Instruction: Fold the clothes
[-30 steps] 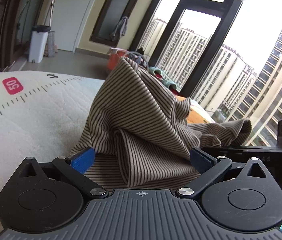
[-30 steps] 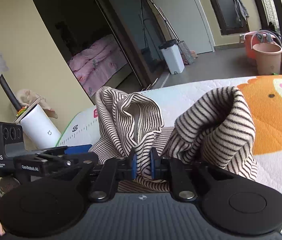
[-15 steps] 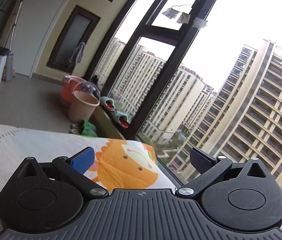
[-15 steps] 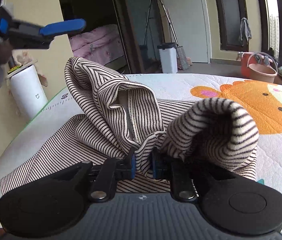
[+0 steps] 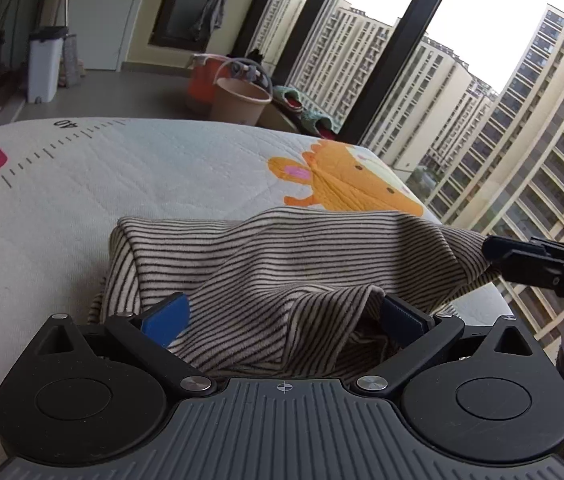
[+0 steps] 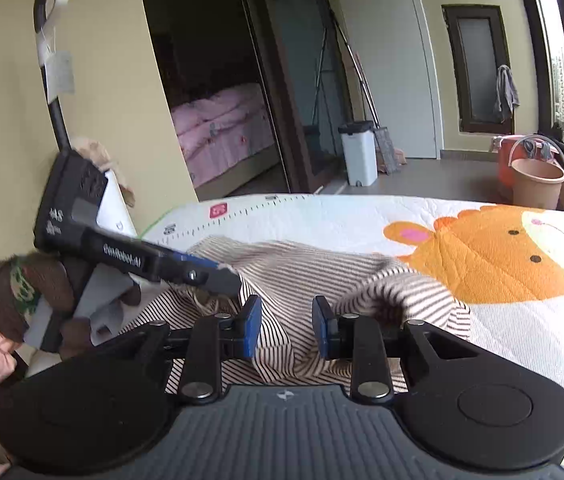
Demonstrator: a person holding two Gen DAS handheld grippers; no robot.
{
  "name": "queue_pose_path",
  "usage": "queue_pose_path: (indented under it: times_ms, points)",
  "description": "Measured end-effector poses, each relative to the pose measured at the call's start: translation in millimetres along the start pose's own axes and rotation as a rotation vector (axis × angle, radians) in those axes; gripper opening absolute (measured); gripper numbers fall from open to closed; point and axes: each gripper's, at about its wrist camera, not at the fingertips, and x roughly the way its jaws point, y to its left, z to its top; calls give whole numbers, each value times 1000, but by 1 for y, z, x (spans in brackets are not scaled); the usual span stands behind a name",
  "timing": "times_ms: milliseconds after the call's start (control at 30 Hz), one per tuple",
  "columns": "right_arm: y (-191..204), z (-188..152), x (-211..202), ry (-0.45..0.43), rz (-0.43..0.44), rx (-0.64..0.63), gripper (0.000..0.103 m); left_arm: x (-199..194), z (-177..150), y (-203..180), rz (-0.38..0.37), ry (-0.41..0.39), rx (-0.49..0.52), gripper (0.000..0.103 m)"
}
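The left gripper (image 5: 284, 314) has its blue fingers (image 5: 166, 316) spread wide, with a raised fold of the striped garment (image 5: 282, 256) lying between them but not pinched. The right gripper (image 6: 286, 326) is also released, its pads (image 6: 252, 326) parted with a clear gap, and cloth passes under and between them without being squeezed. The garment sits bunched on the mat (image 5: 122, 172), near the front edge, just short of the orange cartoon animal (image 6: 490, 256) printed there. In the right wrist view the left gripper (image 6: 218, 276) reaches in from the left, its tips touching the garment's far edge. In the left wrist view the right gripper (image 5: 494, 250) shows at the right, its tip against the cloth's raised corner. Buckets (image 5: 238, 100) stand on the floor by the window.
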Motion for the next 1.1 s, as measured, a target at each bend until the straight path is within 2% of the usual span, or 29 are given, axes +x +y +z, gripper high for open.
queue_pose_path:
  times_ms: [100,133,167,267,300,333,400,467,500,533,600,633,667,733,867,900,1000,1033,1100]
  points:
    - [-8,12,7,-6,12,53,44,-9,-6,7,1,-2,-16,103]
    - [-11,16,11,-5,14,71,45,-13,-7,9,2,-2,-19,103]
    - [-14,19,15,-4,16,88,45,-16,-8,11,4,-2,-22,103]
    - [-38,4,46,108,-91,113,42,-22,-8,14,-1,-4,-20,103]
    - [-47,-5,49,127,-98,150,38,-23,-8,14,-2,-2,-17,103]
    - [-56,-15,50,140,-90,199,31,-24,-8,13,4,4,-8,103]
    - [-64,-23,43,134,-60,260,31,-26,-8,6,25,28,25,103]
    - [-64,-25,28,122,-46,288,31,-38,-2,1,17,6,44,103]
    - [-65,-23,22,111,-42,298,34,-45,1,-1,13,-5,54,103]
    - [-66,-19,12,89,-41,301,42,-51,4,-3,9,-16,63,103]
    - [-71,-9,-7,35,-51,297,51,-63,10,-7,5,-39,80,103]
    - [-75,-4,-13,15,-71,290,59,-65,15,-3,18,-58,75,103]
    - [-81,1,-17,0,-101,285,62,-67,21,1,32,-71,66,103]
    - [-95,6,-16,3,-130,296,65,-58,31,17,64,-49,17,103]
    - [-125,0,13,90,-119,374,66,-20,39,52,80,31,-63,103]
    - [-131,-3,22,114,-122,388,66,-14,40,57,69,39,-75,103]
    - [-140,-9,43,146,-87,436,80,6,42,69,-24,85,-127,103]
    - [-140,-10,47,155,-65,444,81,13,43,69,-48,102,-126,103]
    - [-139,-12,56,177,-23,446,84,21,42,63,-31,116,-68,103]
